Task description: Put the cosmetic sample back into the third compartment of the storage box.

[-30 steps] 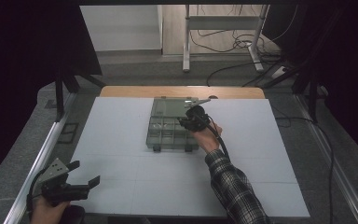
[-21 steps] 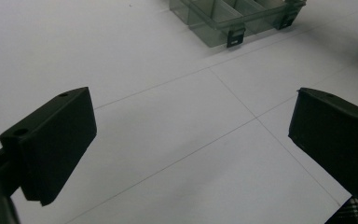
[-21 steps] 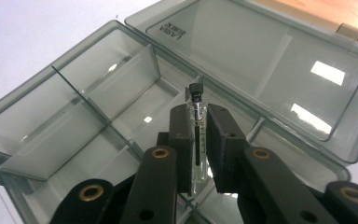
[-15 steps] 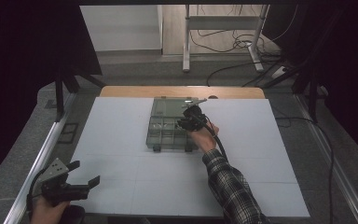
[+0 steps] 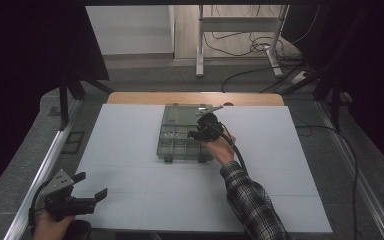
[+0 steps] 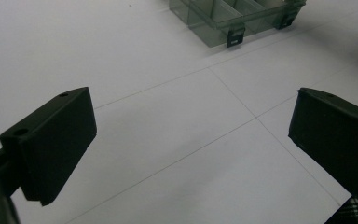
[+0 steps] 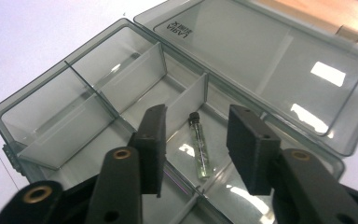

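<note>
My right hand-held gripper (image 7: 196, 149) half open, empty, over vial (image 7: 200, 148) in box (image 7: 37, 116). Risk: divider blocks jaw, glass slips. Left hand-held gripper (image 6: 191, 140) wide open, idle.

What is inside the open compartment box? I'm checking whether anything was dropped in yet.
One small glass vial with a black cap lies in a compartment of the box, between the right gripper jaws. The other visible compartments look empty; the gripper covers the nearest ones.
</note>
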The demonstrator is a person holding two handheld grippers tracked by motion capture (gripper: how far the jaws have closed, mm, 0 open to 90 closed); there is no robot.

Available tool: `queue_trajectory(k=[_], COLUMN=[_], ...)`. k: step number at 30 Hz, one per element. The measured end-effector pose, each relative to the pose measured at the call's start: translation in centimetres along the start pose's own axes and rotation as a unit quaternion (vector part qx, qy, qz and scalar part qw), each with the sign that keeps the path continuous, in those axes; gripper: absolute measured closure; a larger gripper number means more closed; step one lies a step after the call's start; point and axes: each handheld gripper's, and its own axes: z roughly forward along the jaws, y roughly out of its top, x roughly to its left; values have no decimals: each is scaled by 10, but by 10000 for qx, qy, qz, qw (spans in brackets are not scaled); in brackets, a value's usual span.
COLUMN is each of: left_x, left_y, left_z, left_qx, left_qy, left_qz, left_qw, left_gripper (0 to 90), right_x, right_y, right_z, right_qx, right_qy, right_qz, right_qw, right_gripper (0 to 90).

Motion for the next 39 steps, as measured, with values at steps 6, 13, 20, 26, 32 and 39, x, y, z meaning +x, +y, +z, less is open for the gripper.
queue_trajectory(k=[6, 13, 20, 26, 32, 39], left_x=[0, 0, 0, 0, -1, -1], left_y=[0, 0, 0, 0, 0, 0], left_z=[0, 0, 0, 0, 0, 0], left_qx=[-1, -1, 4, 6, 3, 7], left_qy=[1, 6, 16, 12, -1, -15], left_qz=[-2, 1, 12, 14, 17, 21], left_qw=[10000, 10000, 10000, 10000, 10000, 10000], left_gripper=[11, 11, 11, 11, 12, 13], right_x=[4, 9, 10, 9, 10, 10], right_y=[1, -3, -10, -15, -19, -21], right_z=[-8, -18, -26, -30, -33, -36], right_qx=[5, 11, -3, 35, 66, 246], right_qy=[142, 250, 323, 441, 529, 525], right_qz=[-26, -15, -24, 140, 131, 124], right_qw=[9999, 9997, 9995, 9989, 9985, 9982], right_gripper=[469, 436, 376, 316, 254, 199])
